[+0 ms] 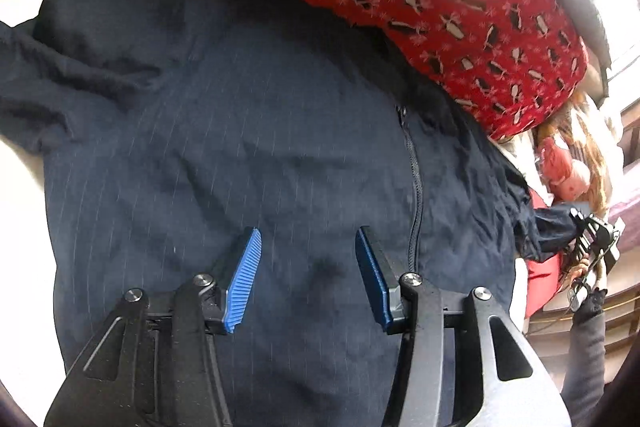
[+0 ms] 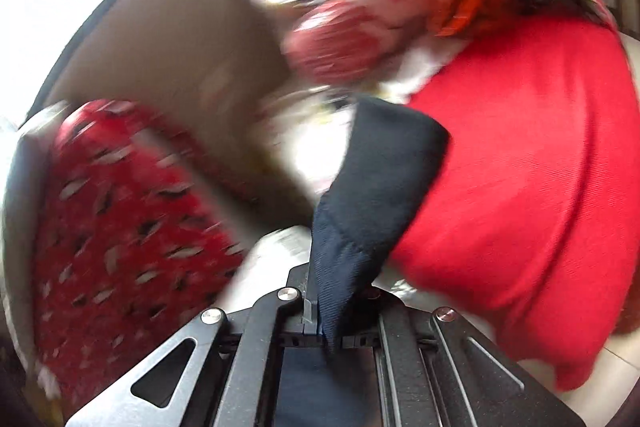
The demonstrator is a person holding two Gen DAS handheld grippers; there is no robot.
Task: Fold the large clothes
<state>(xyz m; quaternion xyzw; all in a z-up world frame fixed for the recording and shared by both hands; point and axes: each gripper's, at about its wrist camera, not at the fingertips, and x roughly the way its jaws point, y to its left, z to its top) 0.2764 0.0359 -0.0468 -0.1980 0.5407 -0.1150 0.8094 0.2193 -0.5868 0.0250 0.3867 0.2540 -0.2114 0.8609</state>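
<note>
Gripping a cuff of the navy garment (image 1: 240, 131), the right hand-held gripper (image 2: 320, 323) was clamped; left hand-held gripper (image 1: 308, 271) hovered half-open, empty.

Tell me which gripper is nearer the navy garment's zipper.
Left. The left gripper hovers open over the navy garment, just beside the zipper. The right gripper is off at the garment's far edge, jaws shut on a sleeve end.
</note>
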